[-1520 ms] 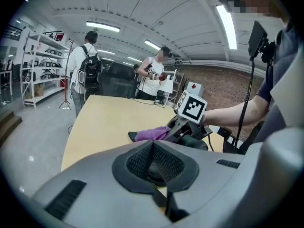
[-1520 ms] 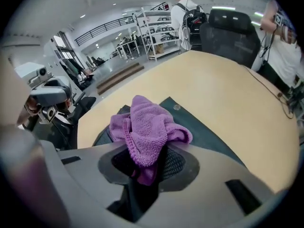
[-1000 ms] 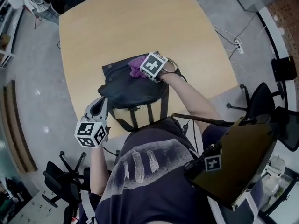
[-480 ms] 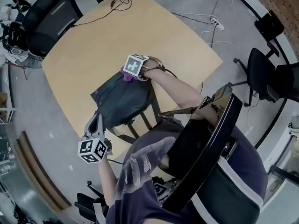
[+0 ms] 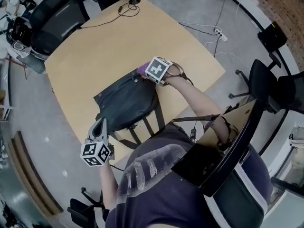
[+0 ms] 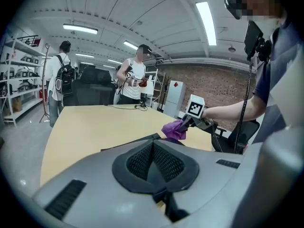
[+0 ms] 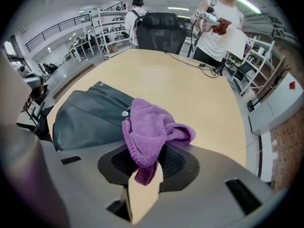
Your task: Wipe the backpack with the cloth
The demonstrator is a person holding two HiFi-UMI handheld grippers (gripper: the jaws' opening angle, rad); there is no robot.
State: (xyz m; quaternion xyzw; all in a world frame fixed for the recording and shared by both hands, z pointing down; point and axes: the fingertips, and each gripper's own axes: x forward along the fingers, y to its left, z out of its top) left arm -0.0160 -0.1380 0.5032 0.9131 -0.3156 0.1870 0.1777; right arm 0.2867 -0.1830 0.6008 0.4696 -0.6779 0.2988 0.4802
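Observation:
A dark backpack (image 5: 126, 101) lies flat on the wooden table (image 5: 95, 51), straps hanging over the near edge. My right gripper (image 5: 146, 72) is shut on a purple cloth (image 5: 142, 70) at the backpack's far right corner. In the right gripper view the cloth (image 7: 149, 127) bunches out of the jaws, just above the backpack (image 7: 90, 118) by a small snap button. My left gripper (image 5: 100, 123) hovers at the table's near edge, beside the backpack's near left corner, jaws shut with nothing between them. From the left gripper view the cloth (image 6: 175, 128) and backpack edge (image 6: 137, 140) lie ahead.
A cable (image 5: 121, 11) trails over the table's far end. A black office chair (image 5: 52, 18) stands at the far left, and more chairs (image 5: 266, 87) at the right. Two people (image 6: 135, 80) (image 6: 59, 87) stand beyond the table near shelving.
The head camera has swung. My right gripper with the cloth has slid along the backpack's far end toward its right corner. The left gripper stays by the near edge.

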